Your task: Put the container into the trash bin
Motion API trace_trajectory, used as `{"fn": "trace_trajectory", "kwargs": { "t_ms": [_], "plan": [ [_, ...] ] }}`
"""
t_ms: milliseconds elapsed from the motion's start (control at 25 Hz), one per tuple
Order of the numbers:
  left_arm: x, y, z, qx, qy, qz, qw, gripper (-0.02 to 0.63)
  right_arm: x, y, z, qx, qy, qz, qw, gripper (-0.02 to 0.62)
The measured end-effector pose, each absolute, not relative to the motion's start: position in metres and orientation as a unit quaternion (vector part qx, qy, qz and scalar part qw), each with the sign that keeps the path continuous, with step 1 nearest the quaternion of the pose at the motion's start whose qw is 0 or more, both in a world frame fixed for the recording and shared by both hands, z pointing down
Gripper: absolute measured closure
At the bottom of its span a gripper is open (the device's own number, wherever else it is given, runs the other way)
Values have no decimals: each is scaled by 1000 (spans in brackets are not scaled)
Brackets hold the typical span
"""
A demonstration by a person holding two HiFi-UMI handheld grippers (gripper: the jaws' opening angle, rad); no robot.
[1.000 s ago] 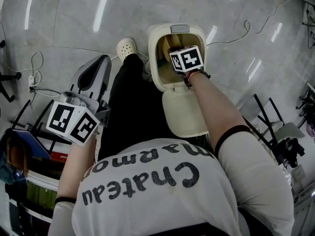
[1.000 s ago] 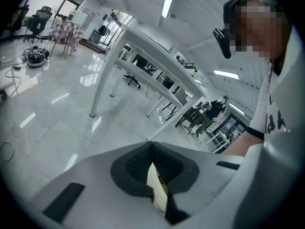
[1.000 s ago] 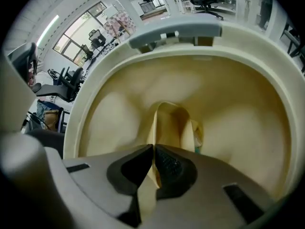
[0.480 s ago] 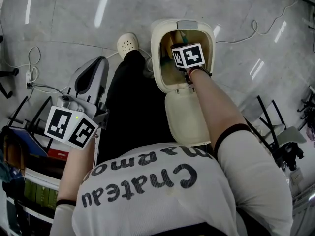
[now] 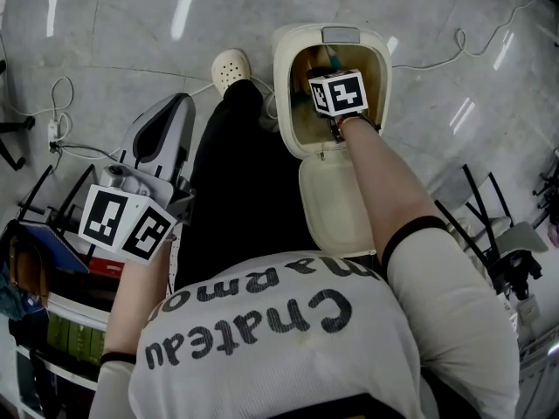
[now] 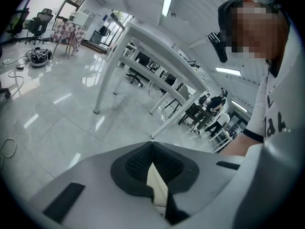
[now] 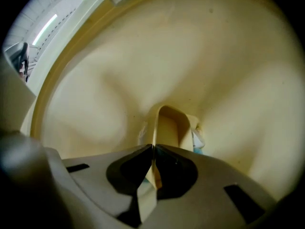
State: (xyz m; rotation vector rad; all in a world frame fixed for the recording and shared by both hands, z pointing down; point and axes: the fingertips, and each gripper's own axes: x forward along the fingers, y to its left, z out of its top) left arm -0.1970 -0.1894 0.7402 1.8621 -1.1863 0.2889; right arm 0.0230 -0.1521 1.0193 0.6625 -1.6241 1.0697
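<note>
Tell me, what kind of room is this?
Probably a big office or workshop hall: long white tables, rolling office chairs and strip lights over a shiny floor.

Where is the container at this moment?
In the right gripper view, the container is pinched by its wall in the right tongs, inside the cream trash bin. In the head view, this bin stands open on the floor, right of centre.

Head view overhead; right gripper view inside trash bin (image 7: 214, 56).
</note>
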Motion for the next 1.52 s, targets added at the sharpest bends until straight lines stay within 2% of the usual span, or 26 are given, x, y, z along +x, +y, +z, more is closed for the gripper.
{"fn": "trace_trajectory", "kwargs": {
  "t_ms": [400, 760, 1000, 1360, 1520],
  "plan": [
    [-195, -182, 718, 748, -474, 107, 452, 583, 16, -178, 985, 310, -689, 438, 487, 555],
    [-186, -182, 636, 772, -485, 81, 403, 583, 5, -216, 879, 356, -730, 407, 419, 555],
    [-165, -169, 551, 797, -486, 37, 356, 583, 5, -245, 745, 402, -773, 410, 269, 555],
    [-120, -158, 409, 827, -500, -21, 256, 583, 39, -243, 458, 439, -826, 353, 20, 555],
    [-94, -163, 331, 849, -489, -67, 191, 583, 58, -236, 341, 435, -855, 280, -37, 556]
  ]
}}
